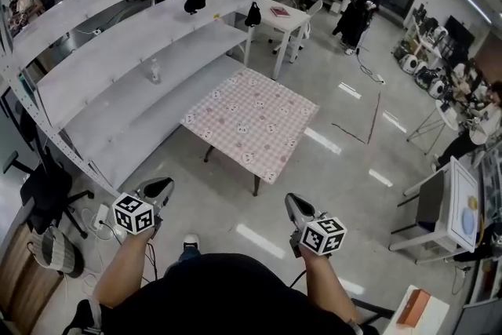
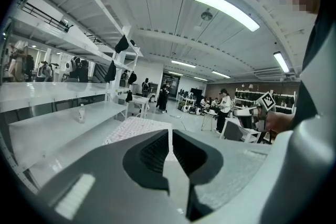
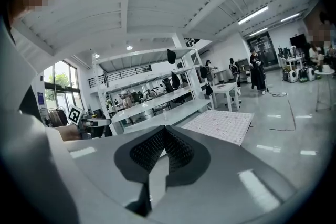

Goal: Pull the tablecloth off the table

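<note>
The person stands on the glossy floor (image 1: 345,161) with both forearms held out in front. The left gripper (image 1: 161,186) and the right gripper (image 1: 292,202) sit side by side, well apart, and both aim forward at the table and slightly downward. Each has its marker cube (image 1: 133,214) at the back, next to the hand.

In the left gripper view, the left gripper (image 2: 170,136) has its dark ribbed pads (image 2: 155,152) drawn close together, with a thin slit between them and nothing in it. In the right gripper view, the right gripper (image 3: 164,136) has its pads (image 3: 147,150) pressed together at the tips, and it is empty too.

The tablecloth (image 1: 251,121) lies ahead of both grippers and clear of them. It is pink-checked with small white motifs, spread flat over a square table and hanging a little over the edges. A dark table leg (image 1: 256,185) shows under the near corner. Neither gripper touches the cloth, which appears beyond the jaws in both gripper views (image 2: 134,127) (image 3: 220,126).

Long white shelves (image 1: 118,51) run along the left of the table, with a small clear bottle (image 1: 155,72) standing on one of them.

Further back there is a white desk (image 1: 286,16), and people (image 1: 357,8) stand by the far wall.
</note>
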### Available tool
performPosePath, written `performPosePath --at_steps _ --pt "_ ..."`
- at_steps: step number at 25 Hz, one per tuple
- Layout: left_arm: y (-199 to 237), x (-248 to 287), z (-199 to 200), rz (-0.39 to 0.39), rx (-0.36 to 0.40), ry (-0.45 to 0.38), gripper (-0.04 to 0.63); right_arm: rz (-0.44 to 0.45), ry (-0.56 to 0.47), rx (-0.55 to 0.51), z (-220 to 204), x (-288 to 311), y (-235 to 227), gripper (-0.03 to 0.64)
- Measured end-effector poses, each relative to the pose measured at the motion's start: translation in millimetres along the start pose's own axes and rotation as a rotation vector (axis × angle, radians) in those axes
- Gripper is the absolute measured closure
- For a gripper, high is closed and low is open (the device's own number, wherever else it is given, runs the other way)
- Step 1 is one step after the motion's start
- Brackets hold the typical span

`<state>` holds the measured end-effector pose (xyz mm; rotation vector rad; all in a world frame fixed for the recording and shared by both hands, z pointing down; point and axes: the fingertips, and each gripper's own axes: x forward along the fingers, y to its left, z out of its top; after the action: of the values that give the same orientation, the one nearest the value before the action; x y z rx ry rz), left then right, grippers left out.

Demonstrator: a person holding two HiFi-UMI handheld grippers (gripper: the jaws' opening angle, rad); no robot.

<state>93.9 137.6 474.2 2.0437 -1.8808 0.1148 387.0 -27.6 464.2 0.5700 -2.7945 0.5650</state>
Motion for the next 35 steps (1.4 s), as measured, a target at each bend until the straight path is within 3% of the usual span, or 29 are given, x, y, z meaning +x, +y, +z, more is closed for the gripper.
performPosePath --at_steps 6,25,35 --pt "31.7 26.6 20.2 -0.052 0.022 -0.003 0.574 -0.050 -0.008 0.011 10.7 26.3 -3.3 0.586" --pt "184.1 54.4 45.5 -0.128 0.001 0.018 0.574 -0.102 0.022 0.019 36.3 158.1 47.8 0.586" --pt "235.5 63.9 53.9 -0.172 0.006 0.024 0.574 -0.143 0.007 0.047 40.7 202.1 64.5 0.586"
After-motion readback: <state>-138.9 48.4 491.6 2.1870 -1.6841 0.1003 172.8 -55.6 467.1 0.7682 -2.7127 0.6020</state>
